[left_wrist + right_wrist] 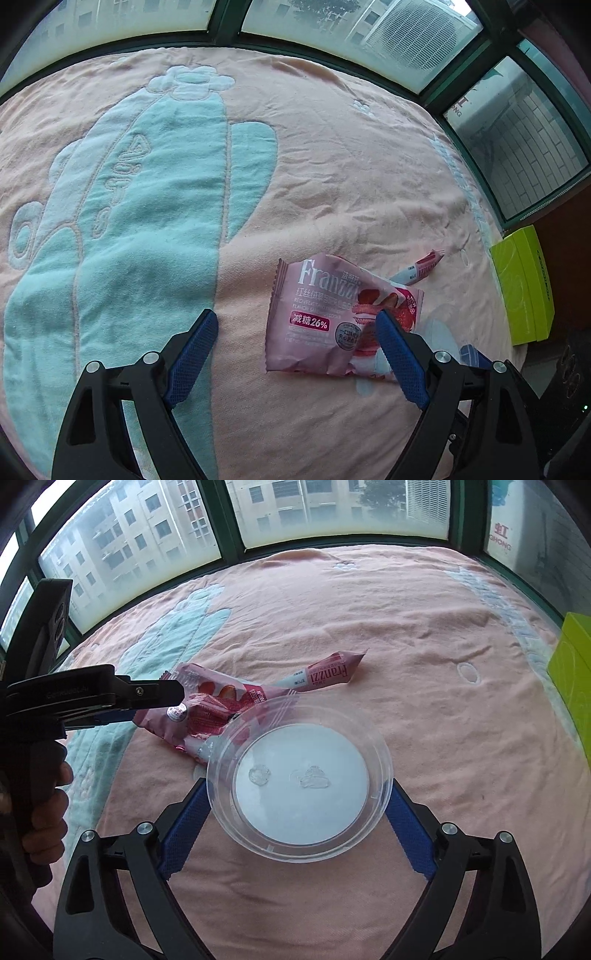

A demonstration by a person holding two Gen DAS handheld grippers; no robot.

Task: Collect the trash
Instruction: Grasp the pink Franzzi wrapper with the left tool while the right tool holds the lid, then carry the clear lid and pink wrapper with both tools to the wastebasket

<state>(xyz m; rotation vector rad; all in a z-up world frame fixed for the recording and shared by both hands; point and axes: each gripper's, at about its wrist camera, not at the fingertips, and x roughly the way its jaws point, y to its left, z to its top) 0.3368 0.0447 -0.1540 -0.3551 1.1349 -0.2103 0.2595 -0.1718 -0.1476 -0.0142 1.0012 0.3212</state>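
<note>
On a bed covered with a pink blanket (332, 155), two pieces of trash lie close together: a flat pink snack wrapper (314, 321) and, just beyond it toward the far right, a slim stick packet (325, 672) whose near end is tucked under the wrapper's edge.

The left gripper (295, 325) hovers low over the blanket with its jaws spread wide and nothing between them. In the left wrist view the wrapper lies not in the middle of the gap but off to the right, its right part hidden behind the right finger (399, 354); the left finger stands over bare blanket, well apart from the wrapper. The wrapper's long axis runs roughly left to right across the gap.

The right gripper (295, 801) holds a clear plastic bowl (299, 786), its jaws set against the bowl's two sides. The bowl's far-left rim sits just beside the wrapper and overlaps it in the right wrist view; whether they touch cannot be told.

The left gripper is the free one and the nearer to the wrapper, so the pick would likely fall to it. It would need to shift right to centre the wrapper before closing, then carry it the short way to the bowl.
</note>
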